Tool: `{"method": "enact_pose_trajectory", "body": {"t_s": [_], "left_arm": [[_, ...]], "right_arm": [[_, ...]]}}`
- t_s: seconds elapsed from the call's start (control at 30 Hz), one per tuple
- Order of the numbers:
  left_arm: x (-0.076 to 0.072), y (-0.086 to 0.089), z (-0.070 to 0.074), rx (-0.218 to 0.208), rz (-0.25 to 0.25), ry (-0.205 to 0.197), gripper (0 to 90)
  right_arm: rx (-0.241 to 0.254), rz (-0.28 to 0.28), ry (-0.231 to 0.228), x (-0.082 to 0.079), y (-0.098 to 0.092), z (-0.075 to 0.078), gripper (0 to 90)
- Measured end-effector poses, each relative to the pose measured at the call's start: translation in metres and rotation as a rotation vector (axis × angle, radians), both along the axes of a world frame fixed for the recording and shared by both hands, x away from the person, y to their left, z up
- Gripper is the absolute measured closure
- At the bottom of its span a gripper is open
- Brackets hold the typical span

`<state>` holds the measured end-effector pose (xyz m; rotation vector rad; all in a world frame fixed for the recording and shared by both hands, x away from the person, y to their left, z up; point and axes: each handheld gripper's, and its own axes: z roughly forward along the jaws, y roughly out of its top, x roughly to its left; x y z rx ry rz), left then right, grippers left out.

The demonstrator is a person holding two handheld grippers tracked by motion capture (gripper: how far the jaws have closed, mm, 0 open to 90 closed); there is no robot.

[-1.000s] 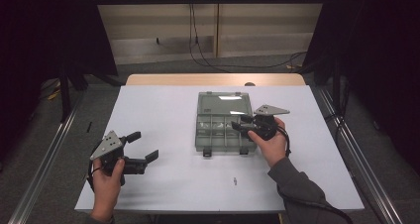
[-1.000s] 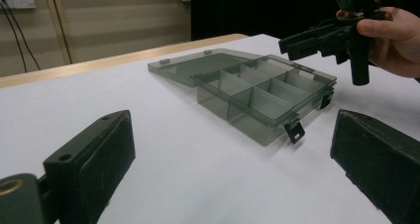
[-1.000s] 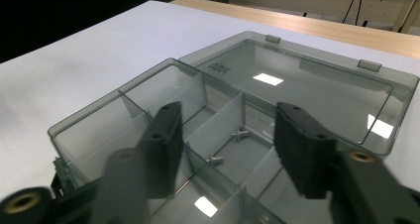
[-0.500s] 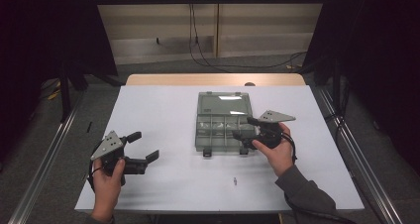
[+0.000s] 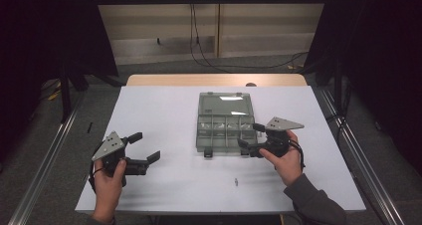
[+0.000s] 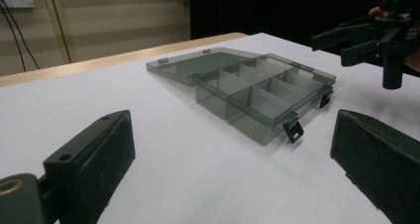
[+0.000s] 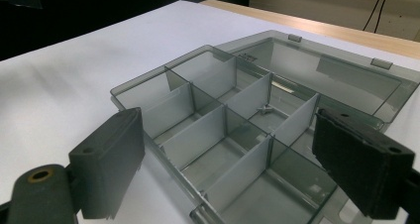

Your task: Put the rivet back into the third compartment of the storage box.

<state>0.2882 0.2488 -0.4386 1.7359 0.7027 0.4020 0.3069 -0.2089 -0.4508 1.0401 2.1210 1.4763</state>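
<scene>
A clear grey compartment box [image 5: 224, 130] lies open mid-table, its lid [image 5: 224, 104] folded flat behind it. One inner cell holds a small metal piece [image 7: 265, 108]. My right gripper [image 5: 249, 135] hovers at the box's front right corner. Its jaws have just been opening and now stand open, gripping nothing; the box corner [image 7: 237, 184] lies beyond and below the right gripper [image 7: 230, 130]. My left gripper [image 5: 145, 146] is held open at the front left, well away from the box [image 6: 262, 97], with only bare table past the left gripper [image 6: 228, 149]. The right gripper [image 6: 346, 38] appears at the upper right of the left gripper view.
A tiny metal part [image 5: 236, 181] lies loose on the white table [image 5: 164, 105], in front of the box. Two dark latches [image 5: 208, 153] hang from the box's front edge. Beyond the table's wooden far edge [image 5: 214, 79], cables run down a wall.
The right gripper has drawn back from over the box toward its right front corner, and its jaws have spread wider. The left gripper has kept still.
</scene>
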Motion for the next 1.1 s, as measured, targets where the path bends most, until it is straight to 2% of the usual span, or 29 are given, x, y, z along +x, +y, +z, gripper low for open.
{"method": "enact_pose_trajectory", "body": {"t_s": [0.4,0.7,1.1], "left_arm": [[-0.001,-0.001,0.000,-0.008,0.006,0.008,3.5],[-0.001,-0.001,0.000,0.004,0.000,0.001,3.4],[-0.001,-0.002,0.000,0.003,-0.008,-0.002,3.5]], "right_arm": [[-0.004,0.027,0.002,-0.019,-0.005,-0.006,12.7],[-0.013,0.060,0.014,-0.032,-0.008,-0.009,12.9],[-0.029,0.106,0.034,-0.047,0.001,-0.018,12.9]]}}
